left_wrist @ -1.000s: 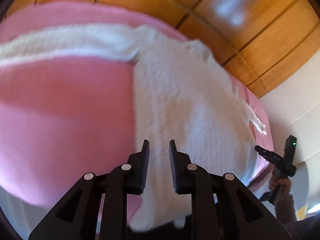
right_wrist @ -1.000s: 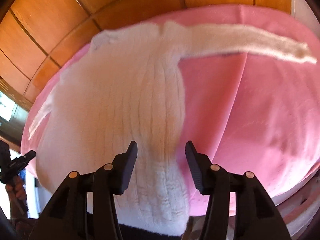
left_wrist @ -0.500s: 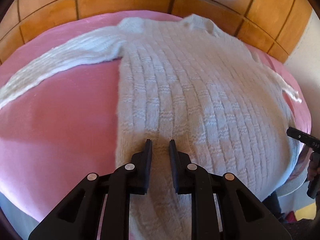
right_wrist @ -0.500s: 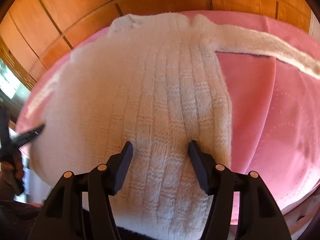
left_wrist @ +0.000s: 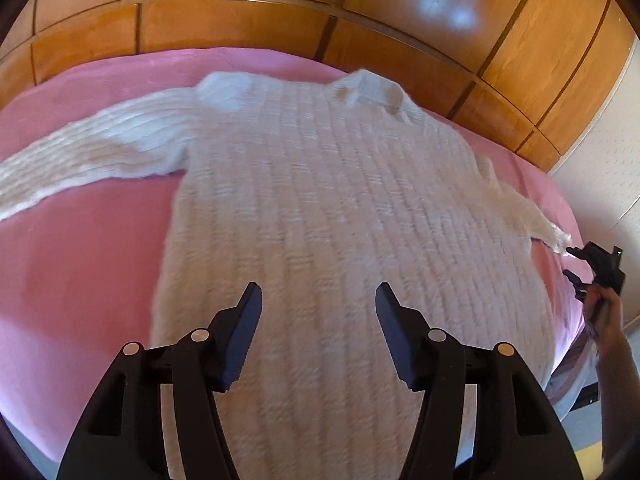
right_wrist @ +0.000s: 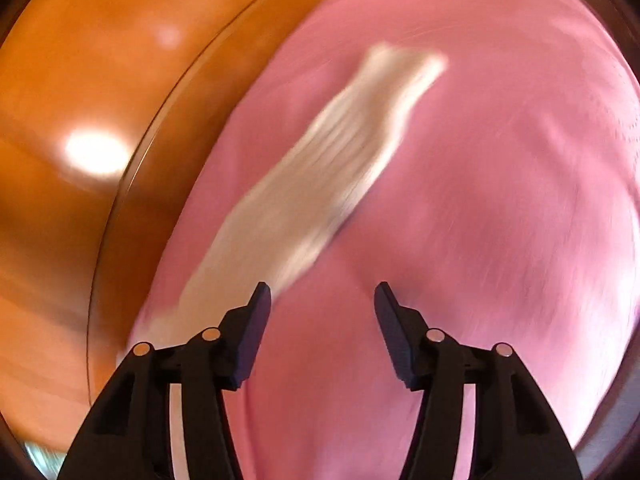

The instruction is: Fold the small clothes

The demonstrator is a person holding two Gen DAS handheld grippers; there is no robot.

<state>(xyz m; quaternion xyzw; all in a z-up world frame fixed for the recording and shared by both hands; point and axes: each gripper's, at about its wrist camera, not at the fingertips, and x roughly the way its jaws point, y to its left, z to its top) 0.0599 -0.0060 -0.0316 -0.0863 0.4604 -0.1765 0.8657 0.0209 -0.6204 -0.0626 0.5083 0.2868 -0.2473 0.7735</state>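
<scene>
From where I sit, my left gripper (left_wrist: 319, 300) hangs at the lower centre of the left wrist view with its jaws spread wide and nothing between them, over the lower body of the sweater (left_wrist: 340, 216). The sweater lies flat, front up, on the pink bedspread (left_wrist: 80, 272): one sleeve runs out to the left edge of the frame, the collar sits at upper centre, the other sleeve tapers off to the right edge.

At that right edge I can see my right hand (left_wrist: 608, 320) holding the other tool near the sleeve's cuff. In the right wrist view, the right gripper (right_wrist: 322, 300) is also wide open and empty at the lower centre, with the right sleeve (right_wrist: 320, 184) streaking diagonally from lower left to upper centre, heavily blurred.

My worries: the knit looks thick and fuzzy, so a pinch may catch only the top layer, and the fold would drag the front off the back. The blur on the right suggests fast motion, so I may miss the cuff or grab bedspread with it. Pulling one sleeve hard could skew the whole body.

Count: one sweater, two sleeves, one bedspread, two grippers, and a wooden panelled wall (left_wrist: 240, 28) behind.
</scene>
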